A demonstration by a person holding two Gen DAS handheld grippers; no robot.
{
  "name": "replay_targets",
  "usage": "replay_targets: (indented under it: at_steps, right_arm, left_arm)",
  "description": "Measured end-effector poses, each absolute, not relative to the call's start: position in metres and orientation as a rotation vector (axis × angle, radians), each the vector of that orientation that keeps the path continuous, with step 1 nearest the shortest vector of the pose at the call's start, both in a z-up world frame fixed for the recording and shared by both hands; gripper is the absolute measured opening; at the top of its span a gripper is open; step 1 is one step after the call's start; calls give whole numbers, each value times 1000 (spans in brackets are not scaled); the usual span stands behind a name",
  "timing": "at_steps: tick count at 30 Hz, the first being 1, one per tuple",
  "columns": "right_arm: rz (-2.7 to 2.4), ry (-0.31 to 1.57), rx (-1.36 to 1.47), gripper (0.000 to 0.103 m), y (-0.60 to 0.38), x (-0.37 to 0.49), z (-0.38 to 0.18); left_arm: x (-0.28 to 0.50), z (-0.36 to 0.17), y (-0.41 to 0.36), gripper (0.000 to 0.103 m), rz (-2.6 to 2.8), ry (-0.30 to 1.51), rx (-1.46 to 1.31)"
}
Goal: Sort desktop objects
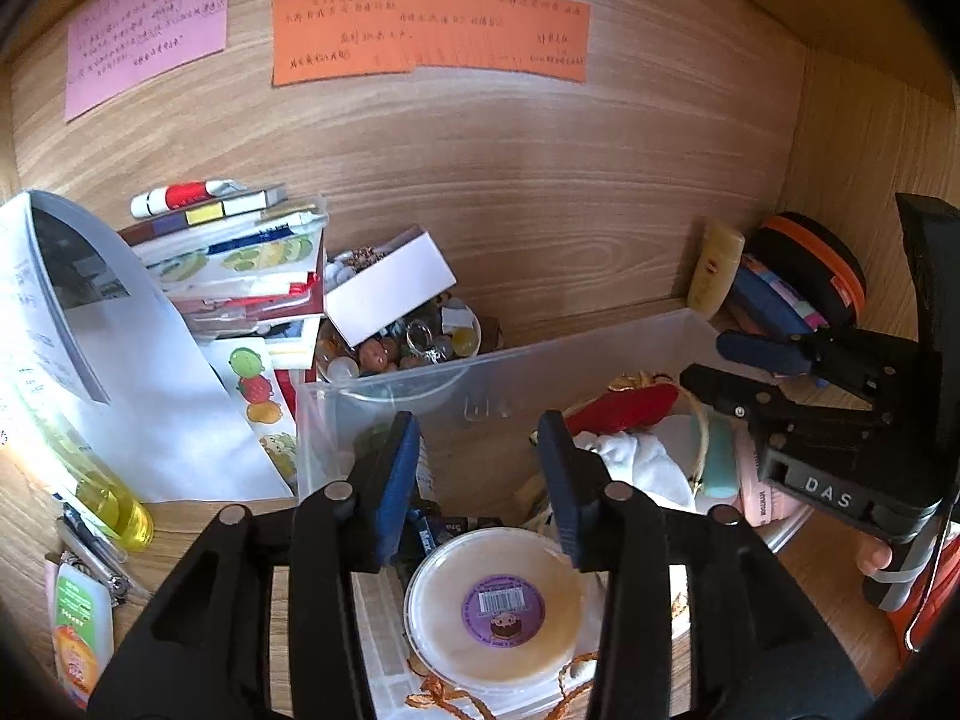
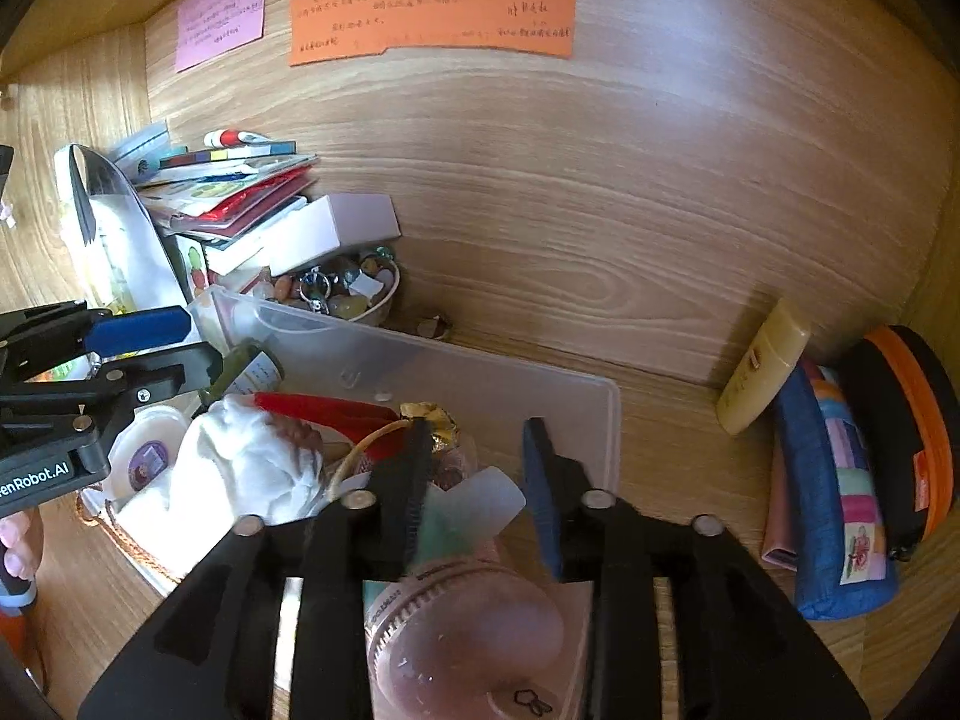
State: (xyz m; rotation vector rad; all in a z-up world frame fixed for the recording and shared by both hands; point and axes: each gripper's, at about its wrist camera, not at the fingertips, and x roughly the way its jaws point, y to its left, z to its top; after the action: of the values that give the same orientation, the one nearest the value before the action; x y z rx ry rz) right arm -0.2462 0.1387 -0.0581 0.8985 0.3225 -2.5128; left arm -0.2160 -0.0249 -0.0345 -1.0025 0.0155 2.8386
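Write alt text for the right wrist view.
The right gripper, open and empty, hangs over a clear plastic bin crammed with a white cloth, a red flat item and a pink round fan. The left gripper enters from the left; a yellow bottle leans against the wooden back panel.

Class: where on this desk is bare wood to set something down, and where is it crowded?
Free: the desk strip between the clear bin and the yellow bottle. Crowded: the book stack, trinket bowl and the bin's inside.
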Motion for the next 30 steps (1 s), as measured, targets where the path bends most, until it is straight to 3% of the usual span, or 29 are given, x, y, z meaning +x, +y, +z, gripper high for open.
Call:
replay_targets:
  at_steps: [5, 9, 13, 14, 16, 18, 30]
  right_arm:
    - [-2540, 324, 855, 51, 142, -237, -45]
    - [-2578, 326, 821, 64, 148, -227, -34]
    - [-2622, 354, 776, 74, 155, -212, -25]
    - [-2627, 357, 764, 75, 158, -207, -23]
    - [-2633, 358, 748, 77, 162, -199, -20]
    - [-2635, 353, 740, 79, 165, -190, -17]
    - [-2610, 301, 735, 96, 181, -131, -14]
  left_arm:
    - [-211, -28, -25, 48, 2864, 20, -960]
    - [-206, -26, -22, 62, 2856, 33, -940]
    - [-193, -20, -15, 67, 2862, 90, -907]
    - [-190, -18, -14, 71, 2865, 95, -903]
    - [-183, -15, -11, 89, 2881, 100, -888]
    - [-175, -11, -9, 97, 2905, 107, -867]
    - [-121, -2, 6, 100, 2973, 158, -827]
